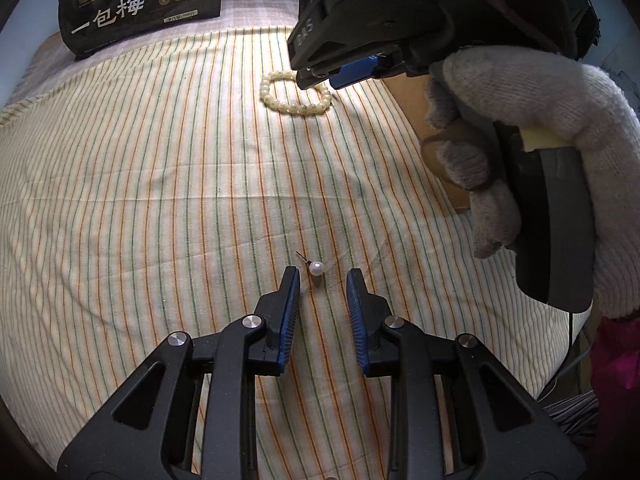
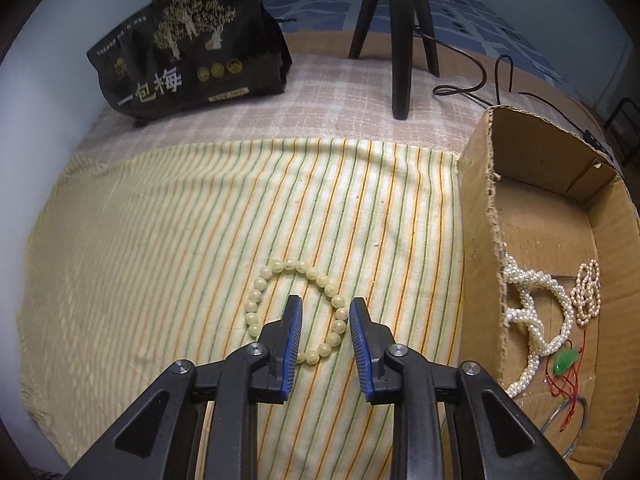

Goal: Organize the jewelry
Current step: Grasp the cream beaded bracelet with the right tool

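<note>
A pearl stud earring (image 1: 316,268) lies on the striped cloth (image 1: 160,180), just ahead of and between the tips of my open left gripper (image 1: 323,276). A pale bead bracelet (image 2: 298,276) lies on the cloth; my open right gripper (image 2: 325,306) hovers over its near side, one bead segment between the fingers. The bracelet (image 1: 280,102) and right gripper (image 1: 320,76) also show far off in the left wrist view. A cardboard box (image 2: 476,200) at right holds a white pearl rope (image 2: 536,320), a pink pearl strand (image 2: 588,292) and a green pendant on red cord (image 2: 565,361).
A black snack bag (image 2: 188,60) stands at the back left. A black tripod (image 2: 400,40) with a cable (image 2: 480,80) stands at the back centre. A gloved hand (image 1: 540,128) holds the right gripper's handle.
</note>
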The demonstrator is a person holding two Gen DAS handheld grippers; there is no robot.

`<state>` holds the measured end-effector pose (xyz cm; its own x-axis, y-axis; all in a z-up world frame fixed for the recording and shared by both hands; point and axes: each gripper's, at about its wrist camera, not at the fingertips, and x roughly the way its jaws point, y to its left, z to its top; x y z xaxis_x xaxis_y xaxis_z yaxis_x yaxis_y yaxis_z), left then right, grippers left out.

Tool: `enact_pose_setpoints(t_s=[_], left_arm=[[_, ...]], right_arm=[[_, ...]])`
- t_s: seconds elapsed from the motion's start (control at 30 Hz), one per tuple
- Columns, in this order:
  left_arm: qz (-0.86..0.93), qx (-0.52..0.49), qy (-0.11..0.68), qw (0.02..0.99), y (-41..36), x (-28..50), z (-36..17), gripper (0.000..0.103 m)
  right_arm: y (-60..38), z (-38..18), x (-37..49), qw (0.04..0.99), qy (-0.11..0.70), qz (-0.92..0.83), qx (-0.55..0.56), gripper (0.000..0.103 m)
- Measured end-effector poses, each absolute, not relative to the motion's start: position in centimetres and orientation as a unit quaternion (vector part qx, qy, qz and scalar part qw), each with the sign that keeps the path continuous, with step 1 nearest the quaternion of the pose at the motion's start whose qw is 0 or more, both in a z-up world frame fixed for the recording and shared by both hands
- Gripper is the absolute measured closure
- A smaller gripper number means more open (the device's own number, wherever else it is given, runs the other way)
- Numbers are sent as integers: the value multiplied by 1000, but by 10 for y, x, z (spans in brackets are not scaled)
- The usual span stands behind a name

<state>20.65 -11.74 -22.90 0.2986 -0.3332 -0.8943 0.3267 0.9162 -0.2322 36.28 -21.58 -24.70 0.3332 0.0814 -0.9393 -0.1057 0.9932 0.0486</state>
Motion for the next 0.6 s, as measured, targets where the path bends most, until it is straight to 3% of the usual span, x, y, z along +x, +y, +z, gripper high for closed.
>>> enact_pose_setpoints(t_s=[0.33, 0.47, 0.6], left_arm=[[-201, 5, 559, 805, -128, 211, -238, 79], [-193, 9, 558, 807, -134, 215, -241, 91], [-191, 7, 558, 808, -137, 216, -243, 95]], right_arm=[[-213, -259, 368, 814, 578, 51, -23, 79], [-211, -261, 369, 815, 577, 51, -28, 80], [-209, -259, 366, 817, 573, 55, -33, 95]])
